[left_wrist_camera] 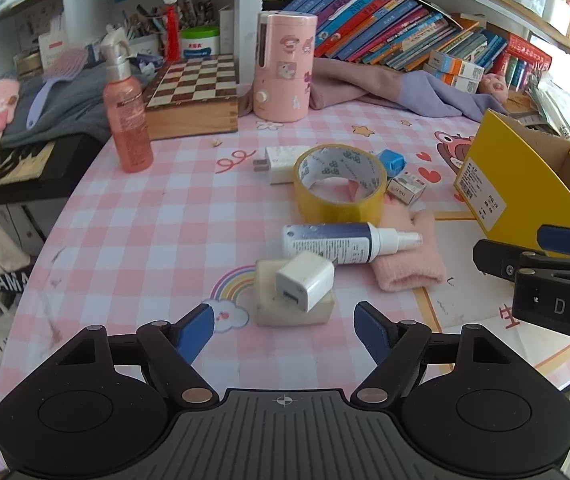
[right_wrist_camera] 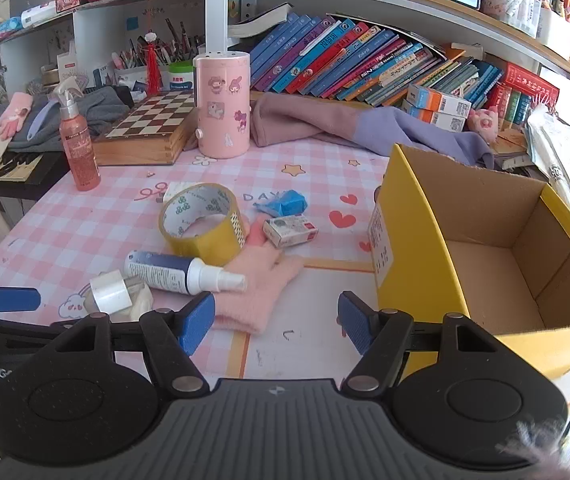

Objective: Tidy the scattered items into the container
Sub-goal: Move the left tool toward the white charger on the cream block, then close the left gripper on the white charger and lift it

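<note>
My left gripper [left_wrist_camera: 285, 330] is open and empty, just short of a white charger cube [left_wrist_camera: 304, 280] resting on a beige block [left_wrist_camera: 294, 304]. Beyond lie a white spray bottle [left_wrist_camera: 345, 242], a pink glove [left_wrist_camera: 409, 256], a yellow tape roll [left_wrist_camera: 340, 182], a white plug [left_wrist_camera: 281, 163], a blue item [left_wrist_camera: 392, 162] and a small box [left_wrist_camera: 407, 187]. My right gripper [right_wrist_camera: 275, 322] is open and empty over the glove's [right_wrist_camera: 257, 292] cuff, beside the yellow cardboard box [right_wrist_camera: 409, 248], which is open and empty inside. The bottle [right_wrist_camera: 177, 272] and tape roll [right_wrist_camera: 205, 220] lie ahead.
A pink spray bottle [left_wrist_camera: 127, 116], a wooden chessboard box [left_wrist_camera: 195, 96] and a pink canister [left_wrist_camera: 285, 68] stand at the back. Purple and pink cloth [right_wrist_camera: 345, 126] lies under leaning books [right_wrist_camera: 365, 64]. The table edge drops off at left, by a dark keyboard [left_wrist_camera: 25, 164].
</note>
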Tool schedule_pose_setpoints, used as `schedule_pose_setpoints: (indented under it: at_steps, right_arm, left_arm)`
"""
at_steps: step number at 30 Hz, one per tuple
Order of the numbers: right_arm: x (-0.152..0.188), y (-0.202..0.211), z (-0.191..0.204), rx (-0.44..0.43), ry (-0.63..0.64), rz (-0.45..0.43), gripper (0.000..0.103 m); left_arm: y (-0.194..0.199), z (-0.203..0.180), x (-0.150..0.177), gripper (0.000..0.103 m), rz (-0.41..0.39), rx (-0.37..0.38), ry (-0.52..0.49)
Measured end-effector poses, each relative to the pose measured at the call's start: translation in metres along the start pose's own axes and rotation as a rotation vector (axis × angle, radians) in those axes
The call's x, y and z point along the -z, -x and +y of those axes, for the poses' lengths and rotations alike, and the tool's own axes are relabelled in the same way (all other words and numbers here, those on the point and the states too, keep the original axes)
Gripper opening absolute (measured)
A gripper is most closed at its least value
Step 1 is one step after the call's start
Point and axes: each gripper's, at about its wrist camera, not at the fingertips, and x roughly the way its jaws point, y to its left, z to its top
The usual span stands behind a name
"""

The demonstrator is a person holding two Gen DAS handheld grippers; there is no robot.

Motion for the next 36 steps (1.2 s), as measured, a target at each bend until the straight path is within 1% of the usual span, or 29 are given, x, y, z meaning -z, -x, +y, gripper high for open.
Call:
schedule_pose_setpoints:
  at_steps: [6, 9, 12, 15, 16, 18, 21, 25, 28, 32, 36]
  right_arm:
    - [-0.005, -0.007, -0.003, -0.008, 0.014, -0.003, 0.067]
    - [-0.007, -0.009, -0.005, -0.007, 0.019, -0.002, 0.067]
    - [-0.008, -0.012, -0.007, -0.003, 0.022, 0.002, 0.067]
    - [-0.008, -0.014, -0.009, 0.001, 0.022, 0.007, 0.067]
    - [-0.008, -0.015, -0.01, 0.002, 0.021, 0.009, 0.067]
    - [-0.008, -0.017, -0.011, 0.002, 0.018, 0.013, 0.067]
    - [-0.009, -0.019, -0.009, -0.006, 0.014, 0.02, 0.067]
    - [-0.009, -0.023, -0.001, -0.04, 0.014, 0.034, 0.07]
    - [-0.01, -0.028, 0.008, -0.075, 0.016, 0.055, 0.07]
    - [-0.011, -0.036, 0.026, -0.144, 0.029, 0.089, 0.071]
    - [-0.011, -0.048, 0.047, -0.227, 0.04, 0.147, 0.071]
  left_arm:
    - [-0.011, -0.01, -0.009, 0.065, -0.044, -0.026, -0.064]
    - [-0.024, -0.013, -0.012, 0.056, -0.027, -0.039, -0.088]
    - [-0.035, -0.015, -0.013, 0.054, -0.009, -0.044, -0.112]
    - [-0.039, -0.017, -0.012, 0.048, -0.007, -0.035, -0.126]
    - [-0.039, -0.018, -0.012, 0.044, -0.012, -0.035, -0.129]
    - [-0.036, -0.018, -0.012, 0.038, -0.02, -0.021, -0.14]
    - [-0.032, -0.017, -0.012, 0.037, -0.029, -0.019, -0.14]
    - [-0.02, -0.005, -0.014, 0.037, -0.043, -0.018, -0.105]
    - [-0.009, 0.009, -0.017, 0.037, -0.057, -0.007, -0.042]
    - [0.003, 0.034, -0.02, 0.037, -0.064, -0.036, 0.051]
    - [0.018, 0.061, -0.02, 0.037, -0.075, -0.074, 0.138]
